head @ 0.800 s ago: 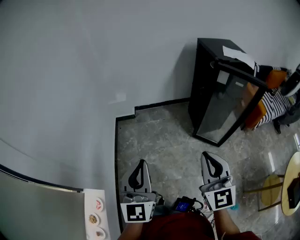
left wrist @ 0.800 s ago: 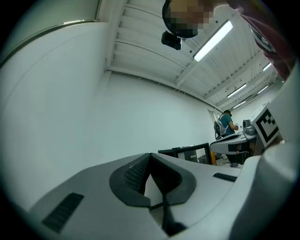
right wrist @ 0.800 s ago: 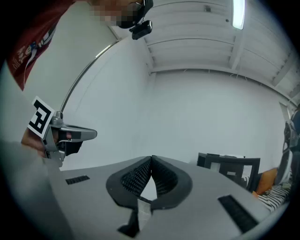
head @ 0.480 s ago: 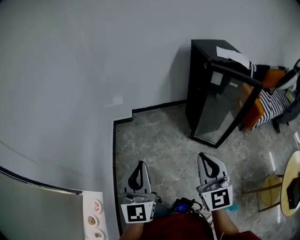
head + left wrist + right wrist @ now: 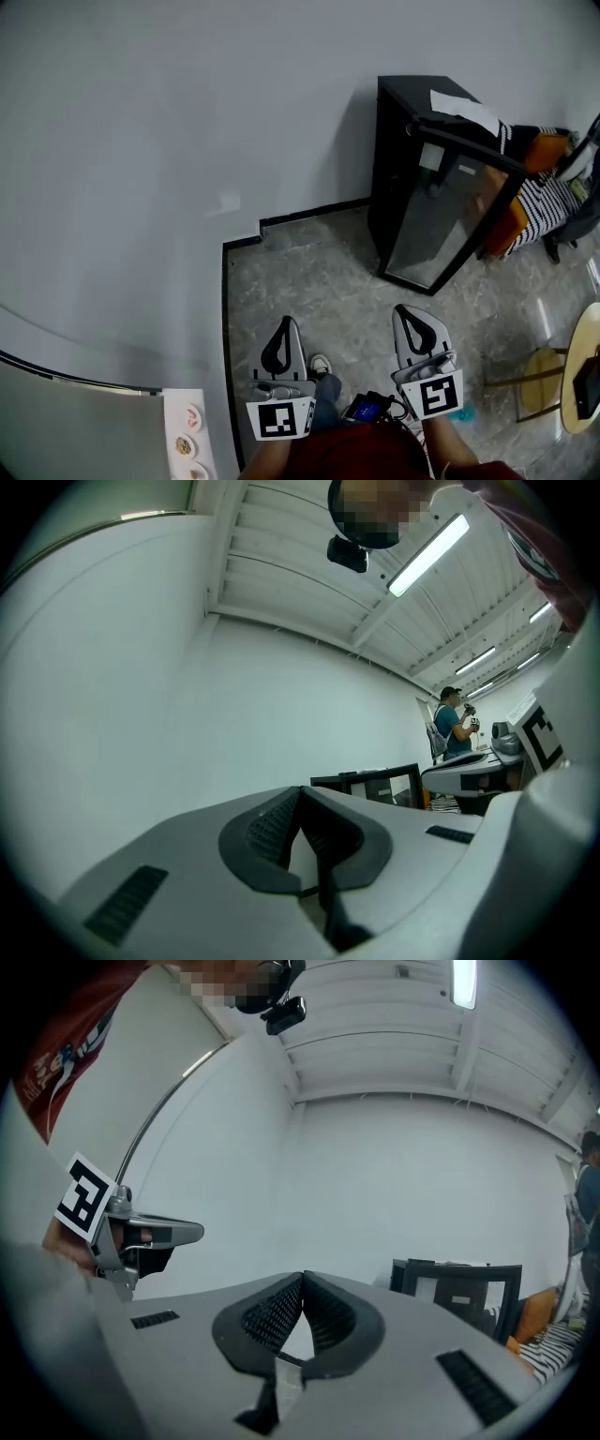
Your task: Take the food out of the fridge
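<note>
A small black fridge (image 5: 427, 178) with a glass door stands against the white wall at the right of the head view, its door closed; a sheet of paper (image 5: 466, 111) lies on top. It also shows as a dark box in the left gripper view (image 5: 380, 786) and the right gripper view (image 5: 457, 1293). No food is visible inside. My left gripper (image 5: 282, 335) and right gripper (image 5: 419, 325) are held side by side low in the head view, well short of the fridge. Both are shut with nothing between their tips.
A white shelf edge with small plates of food (image 5: 187, 433) sits at the lower left. A striped and orange chair (image 5: 542, 199) stands right of the fridge, a round table (image 5: 583, 375) at the far right. A person (image 5: 454, 727) stands far off. Marble floor (image 5: 319, 281) lies between me and the fridge.
The view has shifted: the fridge sits slightly further left and nearer. Both grippers keep their shut pose; my foot now shows between them.
</note>
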Demonstrator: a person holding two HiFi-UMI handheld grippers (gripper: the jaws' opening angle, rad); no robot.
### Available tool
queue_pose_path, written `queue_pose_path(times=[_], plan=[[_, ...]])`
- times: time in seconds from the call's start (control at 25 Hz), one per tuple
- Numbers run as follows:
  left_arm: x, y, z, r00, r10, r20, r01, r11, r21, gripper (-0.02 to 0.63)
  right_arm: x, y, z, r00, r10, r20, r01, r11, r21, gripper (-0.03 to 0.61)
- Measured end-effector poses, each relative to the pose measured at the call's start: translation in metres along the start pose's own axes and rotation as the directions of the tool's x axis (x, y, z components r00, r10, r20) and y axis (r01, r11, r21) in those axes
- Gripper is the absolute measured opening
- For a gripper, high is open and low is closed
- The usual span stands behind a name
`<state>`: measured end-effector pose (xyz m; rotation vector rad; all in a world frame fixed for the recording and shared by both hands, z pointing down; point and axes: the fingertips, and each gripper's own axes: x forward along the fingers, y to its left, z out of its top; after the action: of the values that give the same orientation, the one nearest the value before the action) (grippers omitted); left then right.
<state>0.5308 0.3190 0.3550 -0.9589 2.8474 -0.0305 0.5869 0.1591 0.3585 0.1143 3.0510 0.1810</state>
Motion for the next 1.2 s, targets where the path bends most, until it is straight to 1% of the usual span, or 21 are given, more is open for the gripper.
queue_pose_path(times=[0.28, 0.4, 0.44, 0.6, 0.88, 1.2], plan=[[0.058, 0.026, -0.008, 1.0, -0.029, -0.001, 0.029, 0.999, -0.015, 0.014, 0.059, -0.015, -0.004, 1.0, -0.026, -0.008, 0.026, 1.0, -0.009, 0.022], [0.085, 0.038, -0.011, 1.0, -0.022, 0.007, 0.022, 0.996, -0.086, 0.014, 0.089, -0.019, -0.005, 0.999, -0.04, -0.016, 0.04, 0.999, -0.014, 0.023], [0.094, 0.043, -0.013, 1.0, -0.027, 0.007, 0.027, 0.995, -0.095, 0.014, 0.1, -0.02, -0.006, 0.999, -0.046, -0.018, 0.046, 0.999, -0.014, 0.023], [0.128, 0.068, -0.019, 0.999, -0.047, 0.003, 0.047, 0.994, -0.104, 0.014, 0.145, -0.019, -0.005, 0.998, -0.054, -0.014, 0.054, 0.998, -0.024, 0.023], [0.174, 0.108, -0.026, 0.997, -0.077, 0.019, 0.078, 0.993, -0.091, 0.014, 0.211, -0.014, -0.004, 0.998, -0.057, -0.009, 0.057, 0.997, -0.044, 0.023], [0.211, 0.139, -0.035, 0.994, -0.102, 0.023, 0.104, 0.99, -0.096, 0.014, 0.26, -0.011, -0.008, 0.998, -0.067, -0.006, 0.066, 0.996, -0.056, 0.023]])
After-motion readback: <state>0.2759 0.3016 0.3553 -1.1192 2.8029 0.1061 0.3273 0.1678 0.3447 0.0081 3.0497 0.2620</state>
